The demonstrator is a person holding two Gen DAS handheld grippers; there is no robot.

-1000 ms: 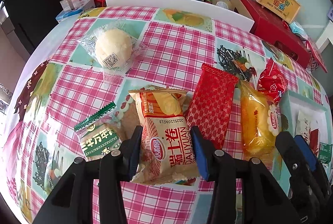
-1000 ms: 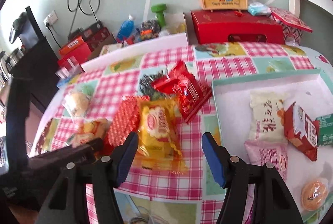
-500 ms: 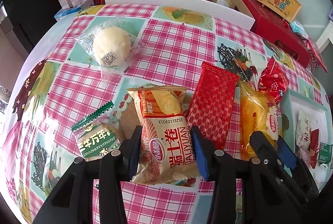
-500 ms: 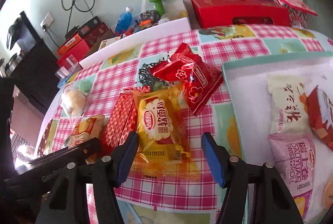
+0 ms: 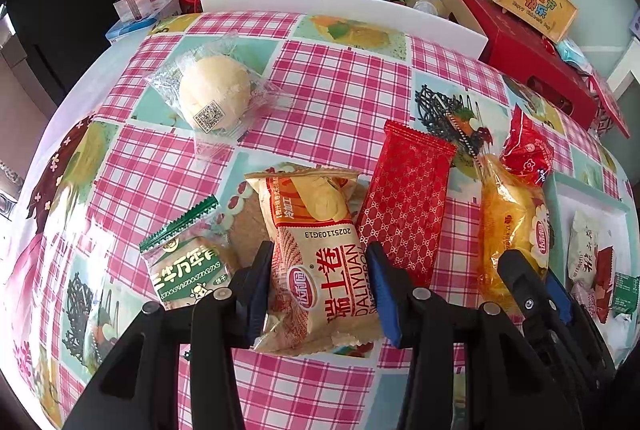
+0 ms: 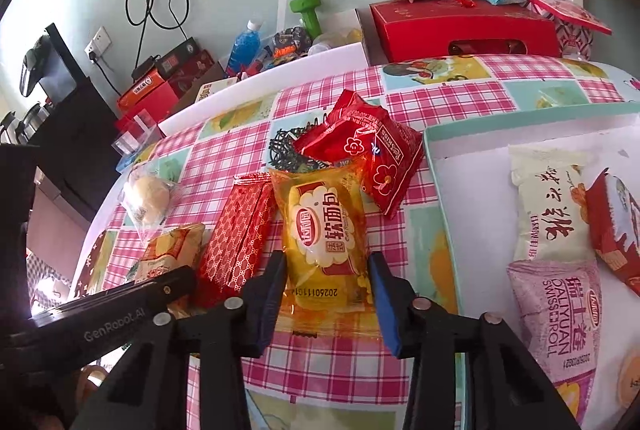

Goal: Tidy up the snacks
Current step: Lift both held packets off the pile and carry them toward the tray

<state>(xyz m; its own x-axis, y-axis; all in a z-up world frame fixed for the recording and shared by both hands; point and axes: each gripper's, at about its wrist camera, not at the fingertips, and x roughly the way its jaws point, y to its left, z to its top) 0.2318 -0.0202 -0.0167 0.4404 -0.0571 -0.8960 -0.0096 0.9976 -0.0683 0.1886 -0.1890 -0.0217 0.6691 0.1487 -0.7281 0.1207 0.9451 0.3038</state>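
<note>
Right gripper (image 6: 327, 286) jaws just closing, pads now pressing both sides of yellow bread pack (image 6: 324, 230); pack lies on checkered tablecloth (image 5: 340, 90), just left of tray (image 6: 448, 142); red patterned bar (image 5: 408, 206) touching pack's left edge; left gripper (image 5: 318, 286) clamped on beige swiss roll pack (image 5: 320, 254), left of red bar.

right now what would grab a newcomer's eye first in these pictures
The pink checked tablecloth strewn with snack packets stands out first. Near the front edge, the left gripper is clamped on a beige Swiss roll packet and the right gripper has just closed on a yellow soft bread packet. To the right, a teal-rimmed tray already holds several packets.
</note>
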